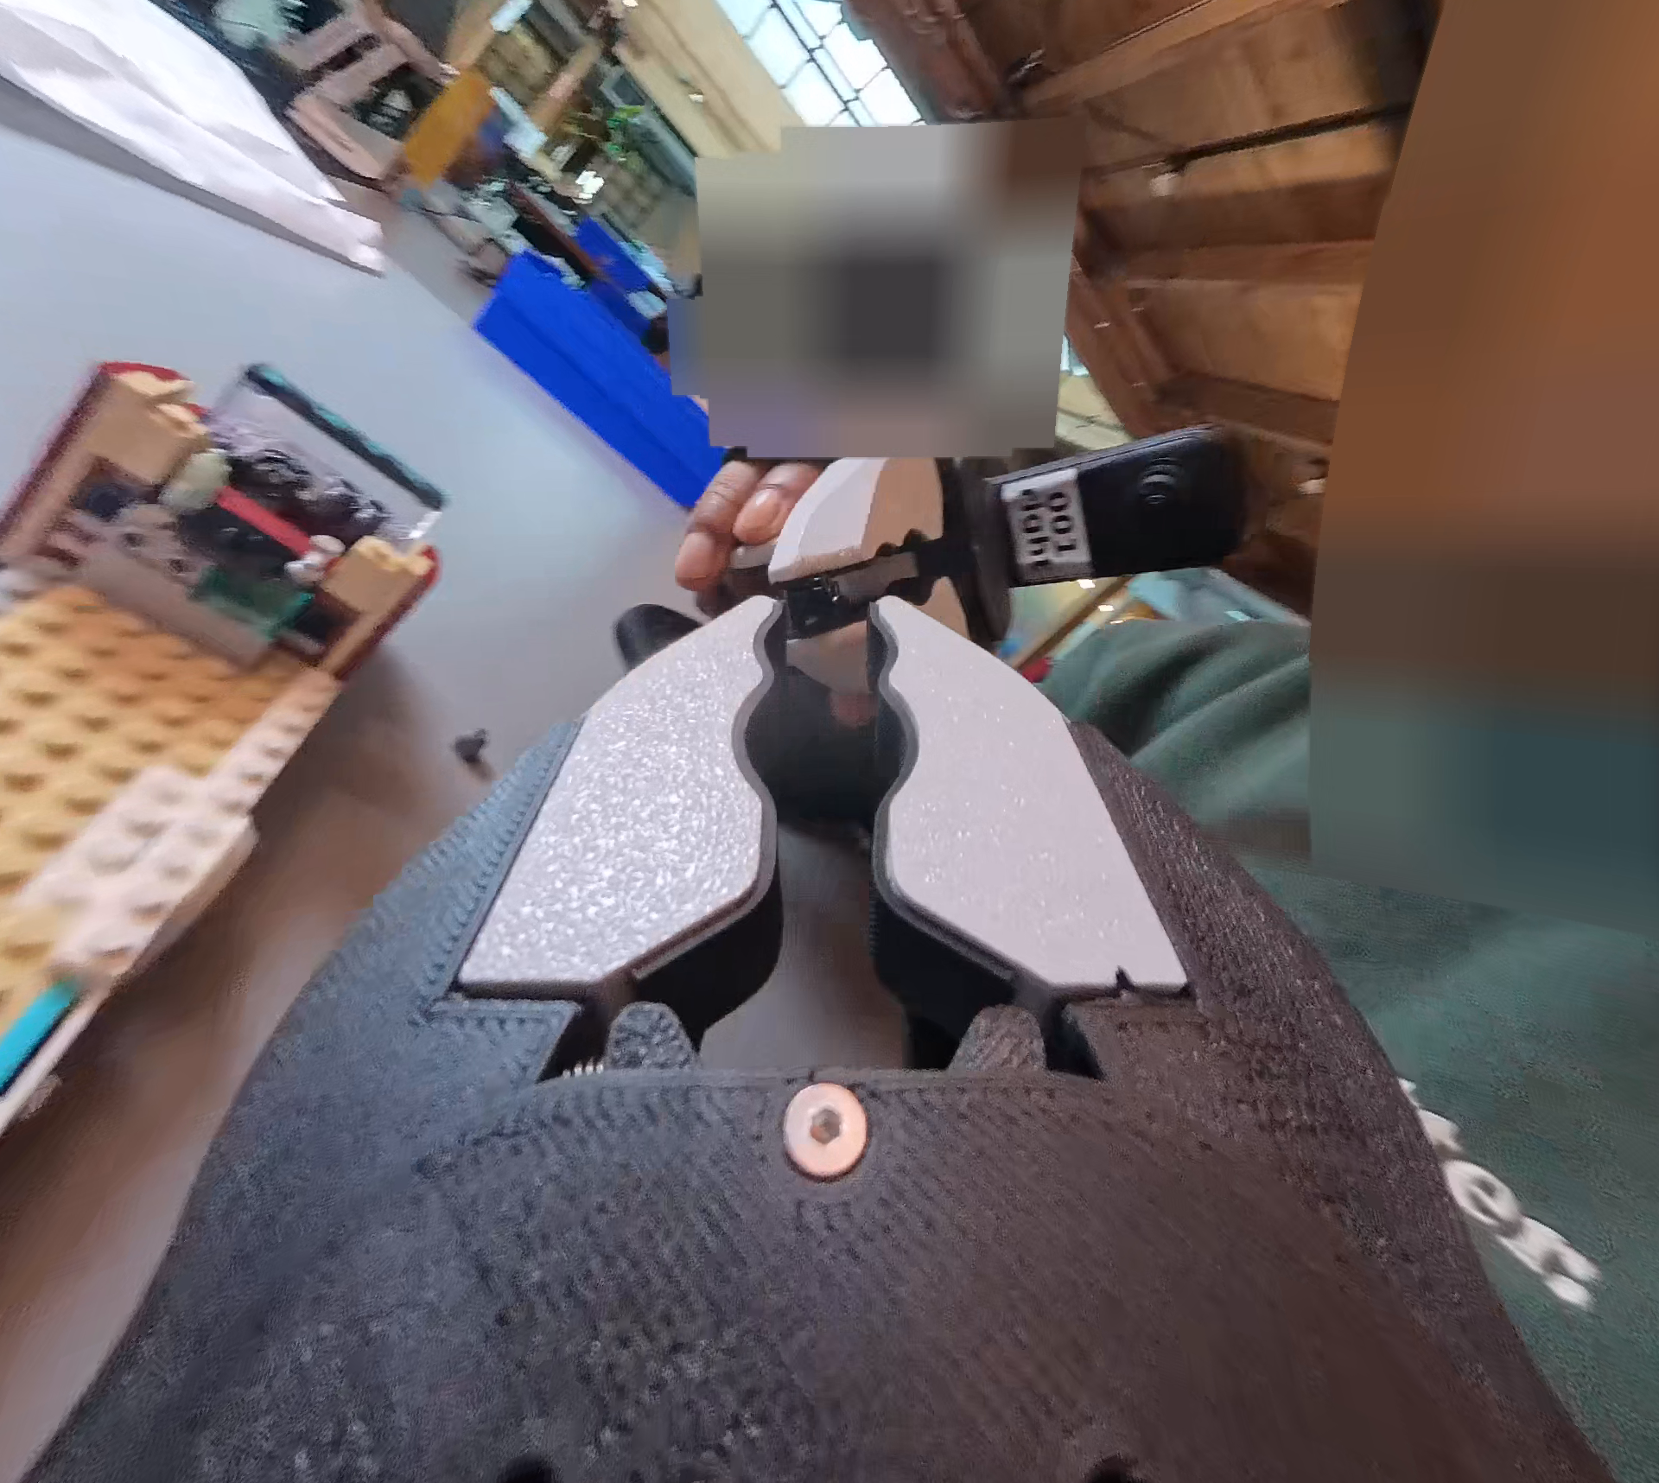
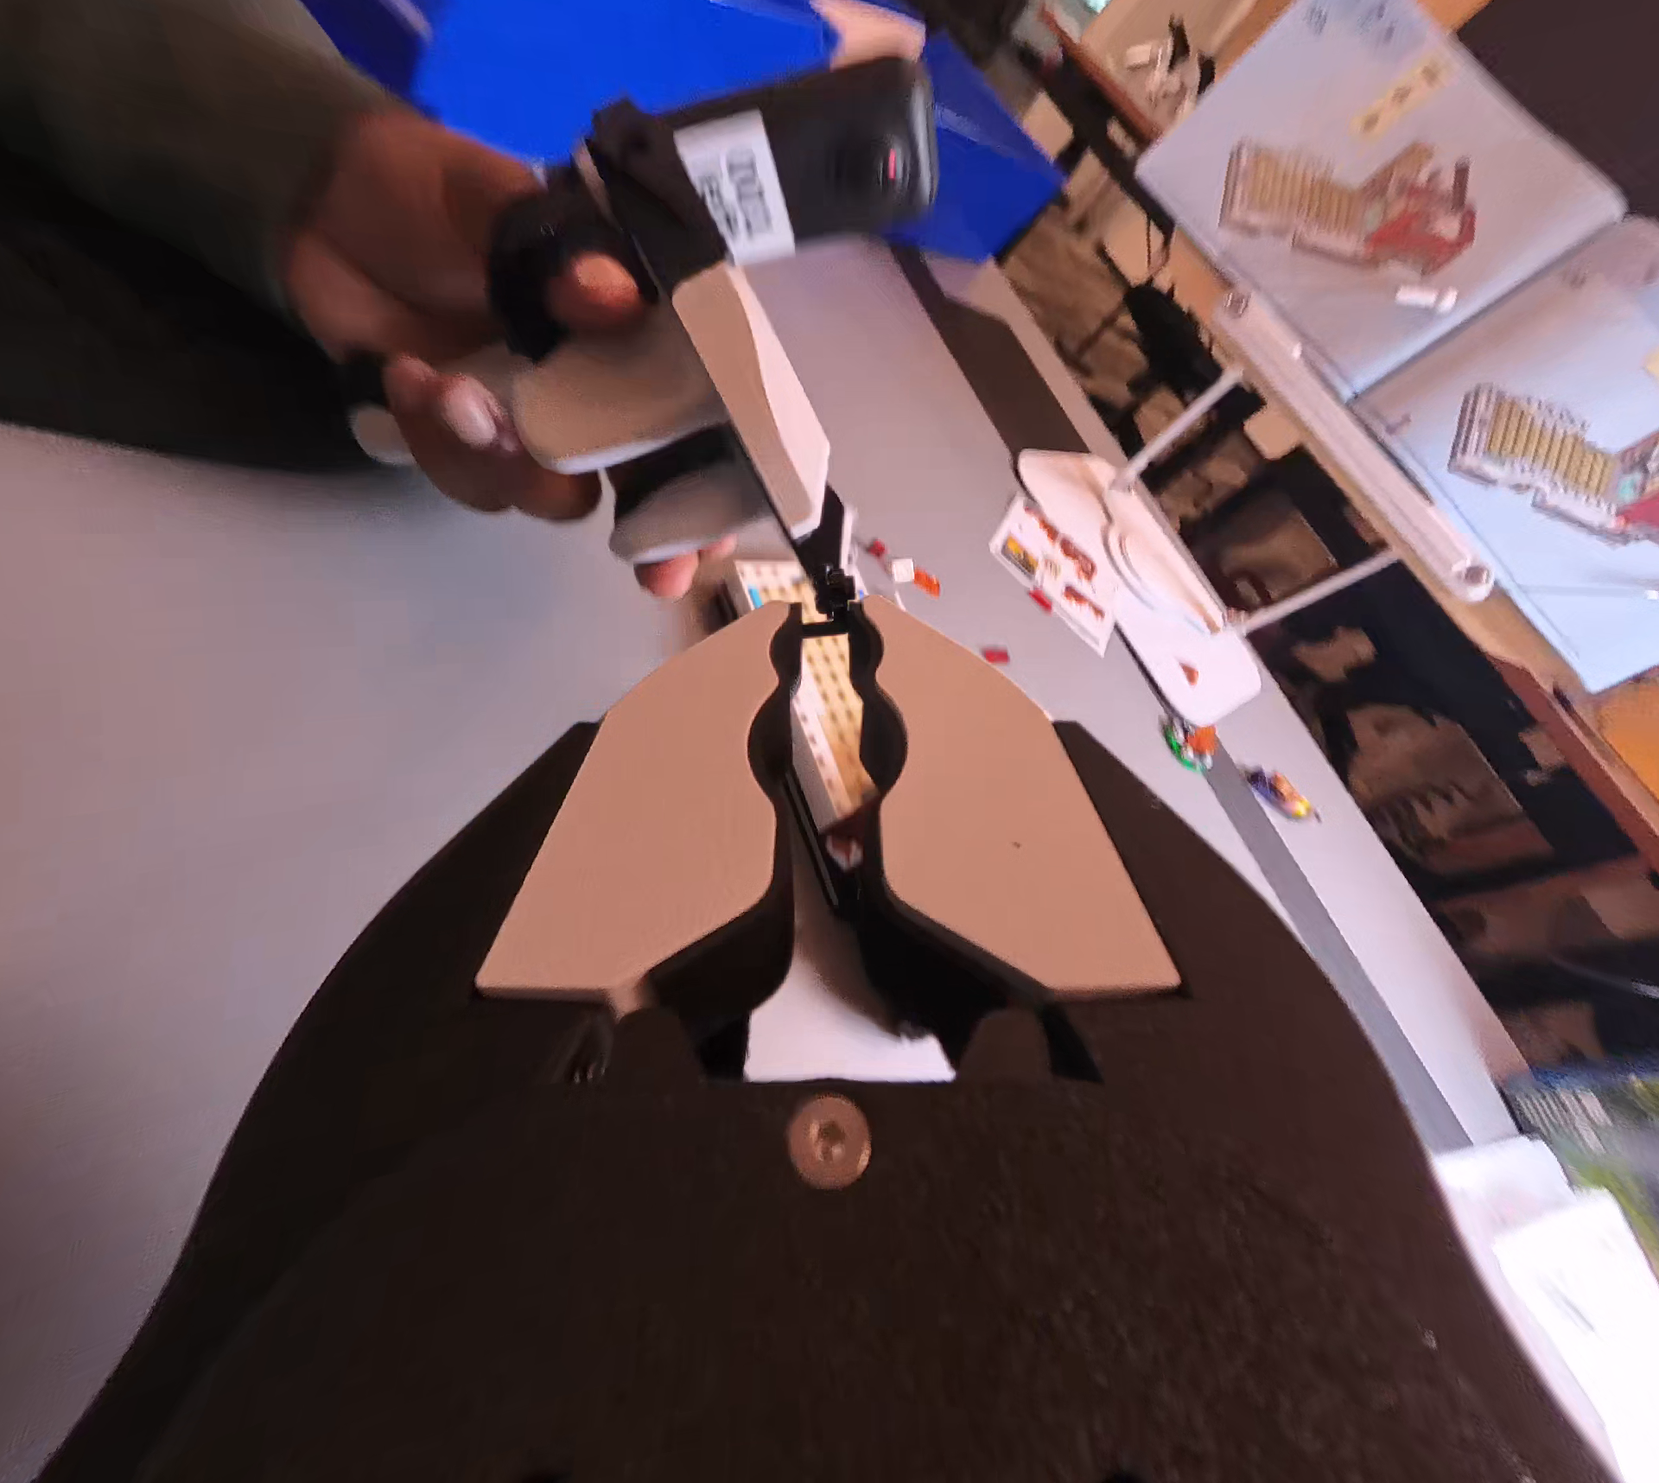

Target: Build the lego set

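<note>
Between the two grippers' tips, lifted clear of the grey table point(image 1: 224, 291), sits a small black Lego piece point(image 1: 812, 609), and both claws meet at it. From the left wrist view, the left gripper point(image 1: 824, 618) has its grey fingers point(image 1: 646, 793) narrowed to a slim gap at the tips, with the black piece lodged there; the right gripper point(image 1: 808, 542) comes in from above, its pale finger ending on the same piece. From the right wrist view, the right gripper point(image 2: 830, 614) is likewise nearly closed, tips pinching the small black piece point(image 2: 835, 591), while the left gripper point(image 2: 821, 515) reaches down to it, held by a person's hand point(image 2: 431, 326) in a green sleeve point(image 2: 153, 57). Which claw bears the piece's weight cannot be told.

Left of the left gripper, the partly built Lego model point(image 1: 162, 632) rests on the table, tan studded baseplate with a small walled room. A stray black piece point(image 1: 473, 747) lies near it. Beyond, blue bins point(image 2: 628, 21), a white stand point(image 2: 1158, 587) carrying the instruction booklet point(image 2: 1400, 183), and loose bricks point(image 2: 916, 573) are scattered on the table.
</note>
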`<state>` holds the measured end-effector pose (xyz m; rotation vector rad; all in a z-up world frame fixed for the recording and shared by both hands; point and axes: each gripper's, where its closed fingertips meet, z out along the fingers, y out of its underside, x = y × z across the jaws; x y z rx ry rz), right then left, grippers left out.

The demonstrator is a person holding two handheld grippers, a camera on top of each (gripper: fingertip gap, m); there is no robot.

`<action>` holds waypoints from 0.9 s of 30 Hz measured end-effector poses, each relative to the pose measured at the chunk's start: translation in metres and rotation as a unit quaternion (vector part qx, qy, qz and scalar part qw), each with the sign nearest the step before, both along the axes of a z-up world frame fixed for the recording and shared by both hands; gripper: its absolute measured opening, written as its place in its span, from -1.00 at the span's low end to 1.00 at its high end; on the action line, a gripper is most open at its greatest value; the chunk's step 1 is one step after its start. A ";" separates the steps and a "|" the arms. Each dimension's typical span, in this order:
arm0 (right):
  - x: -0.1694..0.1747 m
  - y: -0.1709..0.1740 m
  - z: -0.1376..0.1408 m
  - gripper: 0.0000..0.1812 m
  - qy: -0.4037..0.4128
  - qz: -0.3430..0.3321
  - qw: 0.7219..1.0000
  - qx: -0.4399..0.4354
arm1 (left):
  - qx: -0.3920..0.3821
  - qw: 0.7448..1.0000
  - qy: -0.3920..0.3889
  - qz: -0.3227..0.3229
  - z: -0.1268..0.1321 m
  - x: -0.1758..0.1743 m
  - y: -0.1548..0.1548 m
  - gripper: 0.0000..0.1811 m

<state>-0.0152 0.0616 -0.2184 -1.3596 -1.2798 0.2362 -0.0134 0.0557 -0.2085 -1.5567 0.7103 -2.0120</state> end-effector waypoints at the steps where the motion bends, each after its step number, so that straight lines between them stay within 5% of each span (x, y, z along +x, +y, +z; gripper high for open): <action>1: 0.002 0.004 -0.007 -0.90 -0.022 -0.016 1.000 -0.002 | 0.015 0.999 0.023 0.020 -0.005 0.001 0.004 -0.81; 9: 0.004 0.017 -0.030 -0.90 -0.087 -0.064 0.994 0.002 | 0.080 0.982 0.145 0.092 -0.033 0.008 0.014 -0.83; 21: 0.000 0.010 -0.022 -0.90 -0.088 -0.044 0.994 0.046 | 0.076 0.987 0.125 0.071 -0.027 0.008 0.009 -0.91; 27: 0.011 -0.005 -0.005 -0.89 0.011 0.055 0.997 -0.051 | 0.111 0.991 0.070 0.030 -0.010 0.004 -0.002 -0.91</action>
